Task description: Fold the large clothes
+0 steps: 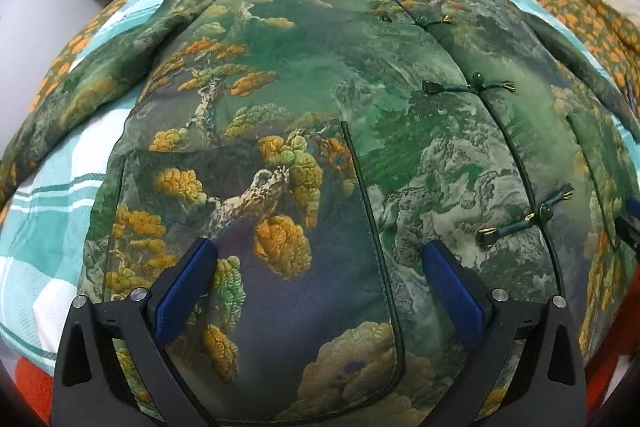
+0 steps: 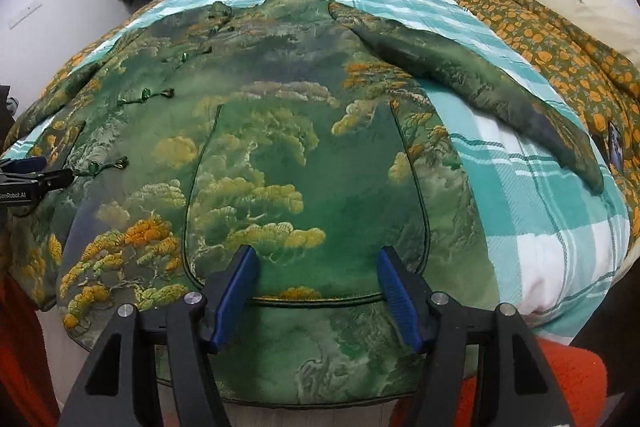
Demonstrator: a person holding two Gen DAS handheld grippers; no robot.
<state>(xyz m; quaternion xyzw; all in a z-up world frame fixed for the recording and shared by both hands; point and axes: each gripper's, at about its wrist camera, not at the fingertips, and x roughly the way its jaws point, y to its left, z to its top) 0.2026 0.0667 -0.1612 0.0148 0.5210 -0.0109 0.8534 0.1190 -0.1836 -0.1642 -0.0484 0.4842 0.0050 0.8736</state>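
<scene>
The left gripper point(image 1: 320, 275) hangs wide open over the hem of the padded green jacket with its pine-and-mountain print point(image 1: 304, 99), the right gripper point(image 2: 314, 291) partly open above the other pocket — neither holds anything. The jacket lies flat, front up, sleeves out, on the teal-and-white checked bedspread point(image 2: 532, 211). Folding hasn't begun, I'd say; next, each gripper must pinch a hem corner — cleanly, thick cloth.

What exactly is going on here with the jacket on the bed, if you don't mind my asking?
A person holds a gripper in each hand over a green printed jacket spread flat, front up, on a teal checked blanket. The left gripper and right gripper both hover open above the hem end near the pockets. Nothing is gripped and no fold is made yet.
</scene>
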